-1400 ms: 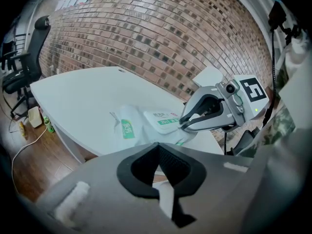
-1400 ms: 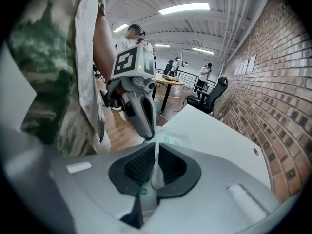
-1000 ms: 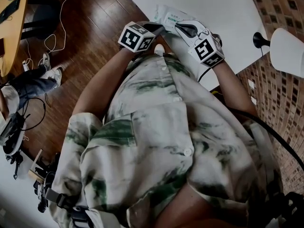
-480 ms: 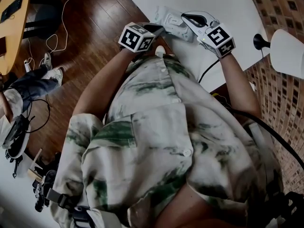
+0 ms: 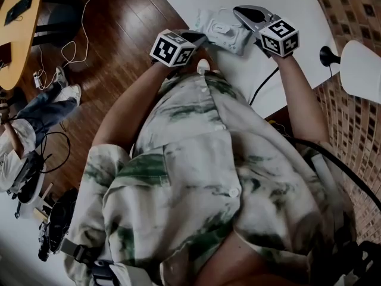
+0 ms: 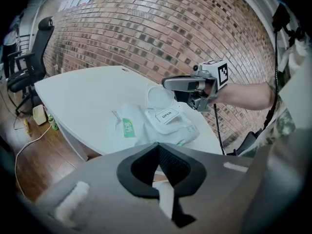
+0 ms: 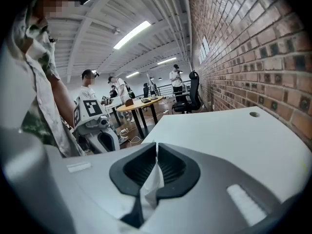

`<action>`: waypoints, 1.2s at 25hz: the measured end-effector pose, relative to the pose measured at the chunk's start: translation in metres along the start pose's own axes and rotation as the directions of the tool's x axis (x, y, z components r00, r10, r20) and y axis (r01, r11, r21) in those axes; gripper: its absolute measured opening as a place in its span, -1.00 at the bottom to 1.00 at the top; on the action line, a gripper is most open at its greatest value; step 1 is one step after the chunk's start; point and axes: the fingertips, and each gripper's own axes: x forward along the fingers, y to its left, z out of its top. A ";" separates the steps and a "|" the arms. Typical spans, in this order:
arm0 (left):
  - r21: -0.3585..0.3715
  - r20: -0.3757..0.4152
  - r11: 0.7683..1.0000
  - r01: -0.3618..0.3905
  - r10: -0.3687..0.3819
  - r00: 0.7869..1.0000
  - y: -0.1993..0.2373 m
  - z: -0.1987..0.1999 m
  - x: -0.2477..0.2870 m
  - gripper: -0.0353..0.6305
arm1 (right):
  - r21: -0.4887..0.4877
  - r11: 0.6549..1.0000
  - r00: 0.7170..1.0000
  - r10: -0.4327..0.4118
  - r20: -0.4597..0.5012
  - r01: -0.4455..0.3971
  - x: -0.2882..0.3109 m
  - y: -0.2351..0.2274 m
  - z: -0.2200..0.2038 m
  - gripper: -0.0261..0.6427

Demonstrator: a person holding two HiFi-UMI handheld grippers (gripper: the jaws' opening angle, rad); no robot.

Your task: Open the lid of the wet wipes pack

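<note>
This is an open-plan office: a curved brick wall [image 6: 146, 28], a large white desk [image 6: 87, 96], black office chairs [image 6: 33, 48], a round wooden table [image 7: 141, 103] with people [image 7: 176, 78] standing nearby, ceiling strip lights [image 7: 131, 34], and cables [image 5: 82, 16] trailing over the wood floor [image 5: 125, 58].

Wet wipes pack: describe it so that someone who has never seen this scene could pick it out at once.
Find the white table by the brick wall; at its near edge, between the left gripper and the right gripper, lies the wet wipes pack. It is soft and white, unlike the grey grippers, with a green label and a tab printed OPEN.
</note>
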 end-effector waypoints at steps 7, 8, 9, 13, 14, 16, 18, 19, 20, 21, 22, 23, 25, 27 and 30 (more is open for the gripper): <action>-0.008 -0.011 1.000 -0.011 0.011 1.000 0.000 -0.001 0.000 -0.89 | 0.116 0.993 0.999 0.026 0.037 -0.030 0.011 -0.025 -0.017 -0.87; -0.010 -0.011 1.000 -0.012 0.012 1.000 0.000 -0.001 0.000 -0.89 | 0.130 0.991 0.999 0.033 0.038 -0.037 0.013 -0.027 -0.019 -0.87; -0.012 -0.011 1.000 -0.014 0.014 1.000 0.000 -0.001 0.000 -0.89 | 0.144 0.989 0.998 0.041 0.040 -0.046 0.014 -0.029 -0.020 -0.87; -0.009 -0.010 1.000 -0.026 0.026 1.000 0.000 -0.001 -0.001 -0.89 | 0.195 0.978 0.996 0.072 0.047 -0.080 0.020 -0.033 -0.027 -0.87; -0.010 -0.009 1.000 -0.029 0.029 1.000 0.000 -0.001 -0.001 -0.89 | 0.205 0.975 0.996 0.078 0.047 -0.086 0.021 -0.034 -0.029 -0.87; -0.017 -0.005 0.999 -0.036 0.036 0.999 0.001 -0.001 -0.001 -0.89 | 0.222 0.970 0.995 0.088 0.049 -0.097 0.023 -0.036 -0.032 -0.87; -0.027 -0.001 0.999 -0.043 0.043 0.999 0.001 -0.001 -0.002 -0.89 | 0.236 0.966 0.994 0.098 0.054 -0.108 0.025 -0.037 -0.033 -0.87; -0.031 -0.001 0.998 -0.046 0.046 0.999 0.002 0.000 -0.001 -0.89 | 0.242 0.964 0.993 0.102 0.056 -0.112 0.025 -0.038 -0.034 -0.87; -0.033 -0.001 0.998 -0.048 0.048 0.999 0.002 0.000 -0.001 -0.89 | 0.246 0.962 0.993 0.105 0.058 -0.116 0.026 -0.038 -0.035 -0.87; -0.034 -0.002 0.998 -0.050 0.050 0.999 0.001 0.000 -0.002 -0.89 | 0.247 0.962 0.993 0.107 0.059 -0.118 0.026 -0.038 -0.036 -0.87; -0.033 -0.004 0.998 -0.053 0.053 0.999 0.001 0.000 -0.002 -0.89 | 0.249 0.961 0.992 0.108 0.060 -0.120 0.026 -0.038 -0.036 -0.87; -0.030 -0.005 0.998 -0.057 0.057 0.998 0.001 0.000 -0.003 -0.89 | 0.250 0.961 0.992 0.109 0.062 -0.121 0.026 -0.038 -0.036 -0.86; -0.027 -0.008 0.997 -0.068 0.067 0.998 0.001 0.000 -0.004 -0.89 | 0.256 0.959 0.992 0.109 0.065 -0.122 0.027 -0.039 -0.037 -0.86; -0.023 -0.011 0.997 -0.078 0.078 0.997 0.001 -0.001 -0.005 -0.89 | 0.260 0.958 0.992 0.105 0.064 -0.118 0.029 -0.038 -0.038 -0.84; -0.008 -0.015 0.996 -0.085 0.085 0.996 0.001 0.000 -0.007 -0.89 | 0.262 0.959 0.993 0.092 0.072 -0.108 0.029 -0.039 -0.039 -0.83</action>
